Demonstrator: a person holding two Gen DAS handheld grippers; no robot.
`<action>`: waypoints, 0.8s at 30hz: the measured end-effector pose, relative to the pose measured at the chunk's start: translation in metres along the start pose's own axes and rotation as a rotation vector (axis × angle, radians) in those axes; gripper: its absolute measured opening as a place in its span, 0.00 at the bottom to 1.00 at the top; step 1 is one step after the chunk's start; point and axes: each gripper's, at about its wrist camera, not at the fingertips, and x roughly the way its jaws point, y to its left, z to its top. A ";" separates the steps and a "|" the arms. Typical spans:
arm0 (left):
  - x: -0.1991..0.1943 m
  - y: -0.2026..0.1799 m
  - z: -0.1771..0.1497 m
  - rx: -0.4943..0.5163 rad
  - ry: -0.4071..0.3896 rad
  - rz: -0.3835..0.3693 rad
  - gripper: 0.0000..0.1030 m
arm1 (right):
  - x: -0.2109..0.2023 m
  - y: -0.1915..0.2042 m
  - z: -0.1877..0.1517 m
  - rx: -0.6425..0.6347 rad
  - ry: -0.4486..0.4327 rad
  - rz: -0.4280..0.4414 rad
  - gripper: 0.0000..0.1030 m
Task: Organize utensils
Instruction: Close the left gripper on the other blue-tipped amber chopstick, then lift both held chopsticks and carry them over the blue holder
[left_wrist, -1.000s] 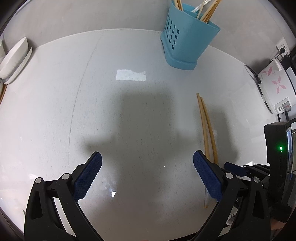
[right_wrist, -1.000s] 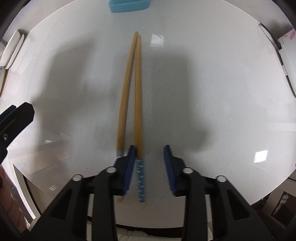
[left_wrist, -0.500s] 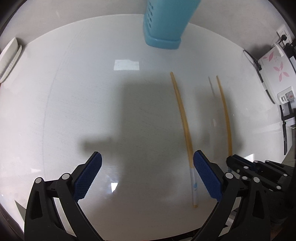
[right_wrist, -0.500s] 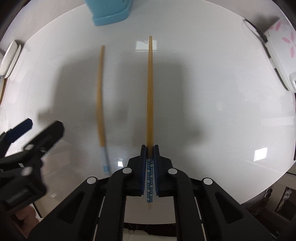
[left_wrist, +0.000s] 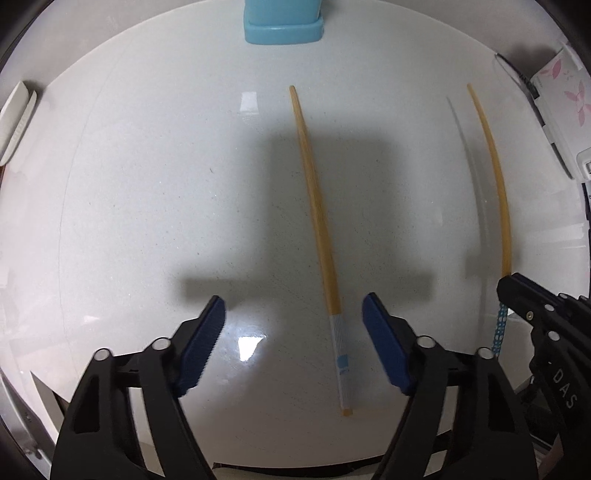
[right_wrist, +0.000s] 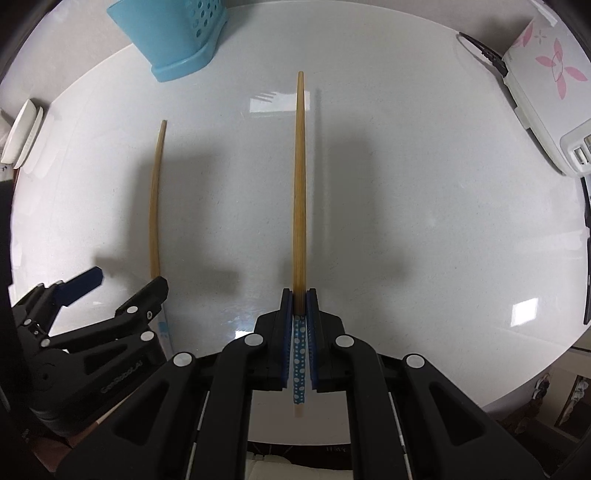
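Observation:
On the white table (left_wrist: 147, 184) lies a wooden chopstick (left_wrist: 321, 240) with a pale blue-and-white end. My left gripper (left_wrist: 293, 306) points down over that end. Its jaws are closing, with the chopstick between them and nearer the right pad, and neither pad touches it. My right gripper (right_wrist: 300, 295) is shut on a second chopstick (right_wrist: 300, 184) by its blue dotted end and holds it just off the table. A blue perforated utensil holder (right_wrist: 177, 37) stands at the far edge, its base (left_wrist: 282, 26) in the left wrist view. The left gripper (right_wrist: 129, 280) also shows beside the lying chopstick (right_wrist: 155, 199).
A white appliance (right_wrist: 546, 74) with pink flowers sits at the table's right edge, with a black cable (right_wrist: 480, 51) beside it. A white dish (left_wrist: 14, 122) rests at the far left edge. The table's near rim runs just below both grippers.
My right gripper shut on the dotted chopstick and carried it right, away from the other one. My left gripper moved over the remaining chopstick and its jaws narrowed.

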 end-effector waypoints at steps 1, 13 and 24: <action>0.001 -0.001 0.000 -0.005 0.011 0.005 0.60 | 0.000 -0.001 0.001 -0.002 -0.002 0.003 0.06; 0.000 -0.008 -0.003 -0.013 0.045 0.018 0.06 | -0.016 0.001 -0.008 -0.015 -0.014 0.035 0.06; -0.013 0.011 -0.024 -0.017 0.003 -0.007 0.06 | -0.024 -0.010 -0.013 -0.014 -0.026 0.030 0.06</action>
